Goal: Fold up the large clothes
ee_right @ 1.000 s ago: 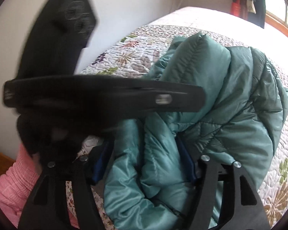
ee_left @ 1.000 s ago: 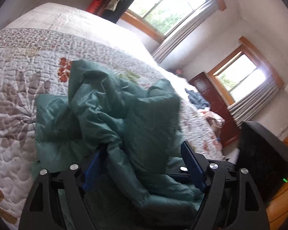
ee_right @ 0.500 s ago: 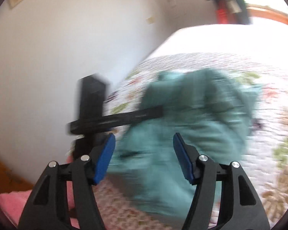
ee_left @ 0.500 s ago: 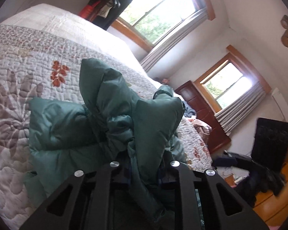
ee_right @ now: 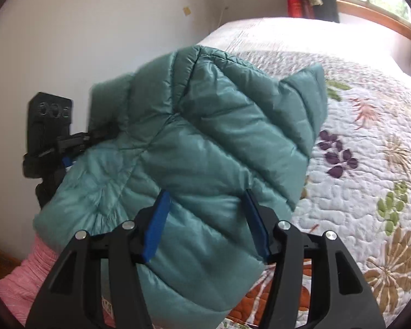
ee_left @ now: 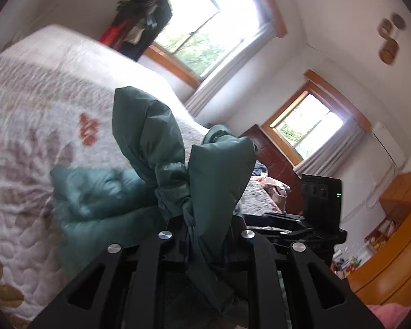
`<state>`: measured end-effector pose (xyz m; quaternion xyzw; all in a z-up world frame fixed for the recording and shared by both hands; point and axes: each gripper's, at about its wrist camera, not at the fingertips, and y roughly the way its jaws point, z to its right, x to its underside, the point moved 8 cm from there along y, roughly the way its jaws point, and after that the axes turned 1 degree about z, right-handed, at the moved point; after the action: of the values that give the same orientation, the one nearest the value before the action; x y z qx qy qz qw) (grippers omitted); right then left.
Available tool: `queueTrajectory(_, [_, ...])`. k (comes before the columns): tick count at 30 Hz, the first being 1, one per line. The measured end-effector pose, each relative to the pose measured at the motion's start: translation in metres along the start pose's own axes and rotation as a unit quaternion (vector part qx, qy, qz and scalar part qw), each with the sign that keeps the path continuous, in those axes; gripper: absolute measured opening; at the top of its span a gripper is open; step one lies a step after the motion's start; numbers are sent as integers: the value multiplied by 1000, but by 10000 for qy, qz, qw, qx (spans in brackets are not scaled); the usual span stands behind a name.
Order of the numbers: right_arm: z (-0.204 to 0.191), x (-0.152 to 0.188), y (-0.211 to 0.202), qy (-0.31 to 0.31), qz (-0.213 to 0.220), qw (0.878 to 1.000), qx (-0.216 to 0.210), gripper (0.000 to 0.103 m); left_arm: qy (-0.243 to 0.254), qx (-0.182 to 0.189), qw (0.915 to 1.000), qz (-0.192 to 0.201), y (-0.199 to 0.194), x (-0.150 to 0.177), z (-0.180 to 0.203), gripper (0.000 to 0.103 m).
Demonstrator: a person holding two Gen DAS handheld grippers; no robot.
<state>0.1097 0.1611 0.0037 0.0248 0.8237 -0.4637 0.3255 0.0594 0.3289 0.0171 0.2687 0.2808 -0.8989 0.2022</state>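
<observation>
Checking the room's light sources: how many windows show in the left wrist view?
2. One wood-framed window is beyond the bed's far end, beside the hanging dark clothes. The other wood-framed window is on the adjoining wall above the dark wooden dresser. Others may be out of frame.

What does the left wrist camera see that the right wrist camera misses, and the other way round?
Only the left wrist view shows the second window, the dark wooden dresser and the left gripper shut on the green puffer jacket.

Only the right wrist view shows the open right gripper, its blue fingertips either side of the jacket, and a pink sleeve.

Both show the jacket, the floral quilt and dark clothes hanging by a window.
</observation>
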Motion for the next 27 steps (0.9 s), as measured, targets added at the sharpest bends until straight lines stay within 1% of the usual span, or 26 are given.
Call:
queueTrajectory(2, [-3,0,13,-130,-100,9998,60,56,-236,-108,9997,-35,-4,9,-20,18])
queueTrajectory(4, [-9,2,25,-263,-200,9993,163,57,-449,-81,9989,-42,-2,18,-40,20])
queueTrajectory(8, [-12,5,45,-385,-381,9981,292,58,-650,-169,9977,-13,-1,26,-56,26])
queueTrajectory(9, [-12,6,48,-399,-442,9978,297,58,-658,-255,9975,-10,-4,27,-57,27])
queueTrajectory(10, [-12,6,50,-420,-500,9974,305,58,-647,-378,9972,-22,-7,27,-56,32])
queueTrajectory(11, [-12,7,51,-460,-559,9968,326,58,-636,-508,9967,-29,-9,26,-56,39])
queueTrajectory(13, [-14,4,50,-570,-627,9956,392,58,-553,-851,9948,95,-25,26,-51,42])
queueTrajectory(15, [-20,-1,42,-688,-666,9948,351,58,-318,-1242,9912,320,-48,26,-39,42])
queueTrajectory(16, [-23,-5,37,-725,-647,9949,283,57,-185,-1345,9897,455,-60,27,-30,43])
queueTrajectory(18, [-27,-19,30,-820,-536,9950,174,57,18,-1330,9888,682,-82,33,-3,45])
queueTrajectory(20, [-34,-31,23,-959,-435,9944,129,57,240,-1102,9907,759,-92,42,29,50])
queueTrajectory(21, [-40,-38,22,-1027,-405,9939,70,57,421,-1014,9912,743,-93,47,48,52])
queueTrajectory(23, [-48,-49,25,-1079,-444,9931,-68,57,785,-1110,9886,640,-86,58,77,60])
queueTrajectory(24, [-53,-56,30,-1097,-487,9927,-127,57,917,-1163,9874,561,-81,64,86,61])
queueTrajectory(25, [-56,-61,36,-1142,-517,9920,-146,56,1037,-1322,9849,424,-73,71,92,63])
queueTrajectory(27, [-66,-66,48,-1235,-566,9906,-168,54,1139,-1601,9803,227,-61,82,95,63])
